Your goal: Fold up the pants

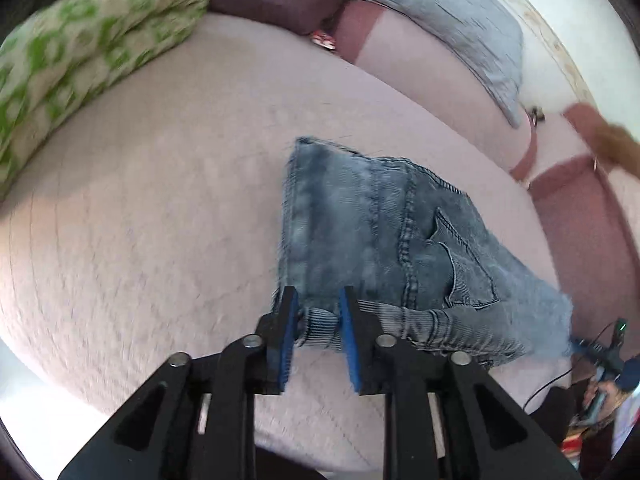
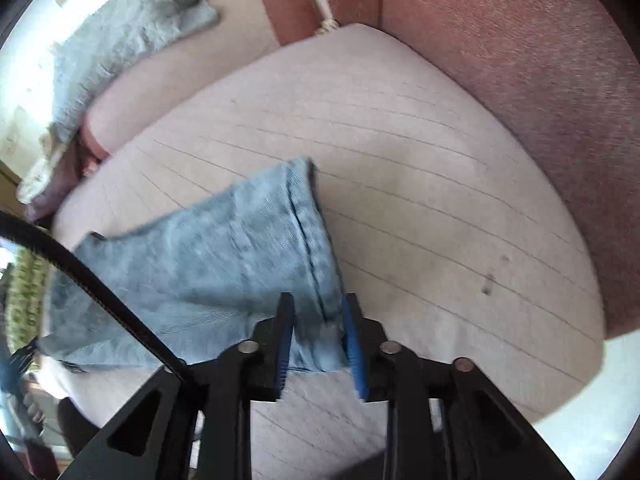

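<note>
Washed blue denim pants [image 1: 384, 240] lie folded on a pale pink sofa seat [image 1: 160, 220], back pocket up. My left gripper [image 1: 319, 312] has its blue pads on either side of the near corner of the denim, with the bunched fabric between them. In the right wrist view the pants [image 2: 224, 256] spread to the left, and my right gripper [image 2: 318, 320] holds the near hem corner between its blue pads. Both corners look lifted slightly off the seat.
A green and cream patterned cushion [image 1: 88, 52] lies at far left. A grey pillow [image 1: 452, 12] leans on the backrest. The dark pink sofa arm [image 2: 540, 80] rises at right. A black cable [image 2: 100, 280] crosses the right view. The seat's front edge is just below the grippers.
</note>
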`<action>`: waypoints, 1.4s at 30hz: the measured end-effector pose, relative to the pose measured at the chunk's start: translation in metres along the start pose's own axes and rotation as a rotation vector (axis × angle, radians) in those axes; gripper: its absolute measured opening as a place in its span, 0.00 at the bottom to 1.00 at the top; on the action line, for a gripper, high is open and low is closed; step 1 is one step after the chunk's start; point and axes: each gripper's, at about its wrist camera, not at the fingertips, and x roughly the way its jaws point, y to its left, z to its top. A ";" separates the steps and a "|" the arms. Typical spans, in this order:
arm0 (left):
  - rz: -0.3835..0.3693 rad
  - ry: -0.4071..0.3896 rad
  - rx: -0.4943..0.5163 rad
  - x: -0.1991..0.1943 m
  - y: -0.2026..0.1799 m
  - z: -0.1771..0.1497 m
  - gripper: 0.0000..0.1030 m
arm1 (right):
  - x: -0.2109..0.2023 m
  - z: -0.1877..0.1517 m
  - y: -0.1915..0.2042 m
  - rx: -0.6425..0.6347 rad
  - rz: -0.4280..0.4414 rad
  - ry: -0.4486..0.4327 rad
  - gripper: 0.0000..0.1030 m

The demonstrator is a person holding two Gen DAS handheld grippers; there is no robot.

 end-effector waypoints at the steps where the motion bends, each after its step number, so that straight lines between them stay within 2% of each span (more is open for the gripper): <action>1: 0.006 -0.011 -0.009 -0.005 0.003 -0.002 0.25 | -0.001 0.000 -0.001 0.002 -0.009 0.002 0.33; 3: 0.060 -0.045 -0.017 -0.020 0.011 -0.006 0.25 | -0.012 0.001 -0.004 0.022 -0.015 -0.031 0.39; 6: 0.117 -0.075 -0.042 -0.040 0.025 -0.009 0.25 | -0.035 0.005 0.005 0.009 -0.050 -0.130 0.39; 8: 0.142 -0.096 -0.037 -0.051 0.025 -0.008 0.25 | -0.046 0.007 0.019 -0.016 -0.032 -0.182 0.39; 11: 0.122 -0.113 -0.020 -0.053 0.007 -0.003 0.27 | -0.043 0.012 0.044 -0.047 0.054 -0.188 0.39; 12: 0.114 -0.112 -0.010 -0.050 -0.001 -0.001 0.31 | -0.036 0.015 0.054 -0.064 0.058 -0.178 0.40; 14: 0.105 -0.102 0.029 -0.038 -0.025 0.002 0.34 | -0.024 0.023 0.065 -0.086 -0.010 -0.183 0.44; 16: 0.092 -0.085 0.064 -0.022 -0.046 0.005 0.34 | -0.009 0.032 0.066 -0.096 -0.103 -0.205 0.60; 17: 0.072 -0.076 0.085 -0.012 -0.059 0.006 0.34 | -0.002 0.035 0.065 -0.101 -0.138 -0.209 0.64; 20: 0.034 -0.030 0.138 0.019 -0.089 0.010 0.34 | 0.028 0.046 0.064 -0.137 -0.226 -0.179 0.65; 22: 0.049 -0.006 0.174 0.039 -0.103 0.012 0.34 | 0.043 0.047 0.061 -0.155 -0.178 -0.116 0.17; 24: 0.103 0.016 0.204 0.062 -0.114 0.013 0.34 | 0.044 0.053 0.064 -0.162 -0.181 -0.124 0.18; 26: 0.110 0.036 0.195 0.073 -0.113 0.013 0.34 | 0.040 0.060 0.060 -0.137 -0.176 -0.142 0.18; 27: 0.118 0.041 0.186 0.079 -0.113 0.013 0.34 | 0.042 0.063 0.056 -0.120 -0.185 -0.136 0.21; 30: 0.117 0.037 0.146 0.086 -0.106 0.012 0.35 | 0.056 0.070 0.045 -0.107 -0.302 -0.119 0.47; 32: 0.112 0.035 0.135 0.087 -0.104 0.011 0.35 | 0.041 0.064 0.040 -0.065 -0.279 -0.164 0.48; 34: 0.112 0.037 0.135 0.088 -0.104 0.012 0.35 | 0.019 0.054 0.046 -0.044 -0.253 -0.248 0.50; 36: 0.125 0.040 0.129 0.086 -0.106 0.014 0.35 | -0.010 0.033 0.060 -0.049 -0.167 -0.343 0.51; 39: 0.174 0.002 0.127 0.072 -0.115 0.016 0.35 | -0.021 0.006 0.077 -0.062 -0.062 -0.362 0.61; 42: 0.210 -0.060 0.141 0.049 -0.131 0.013 0.35 | -0.010 -0.017 0.093 -0.076 0.007 -0.342 0.61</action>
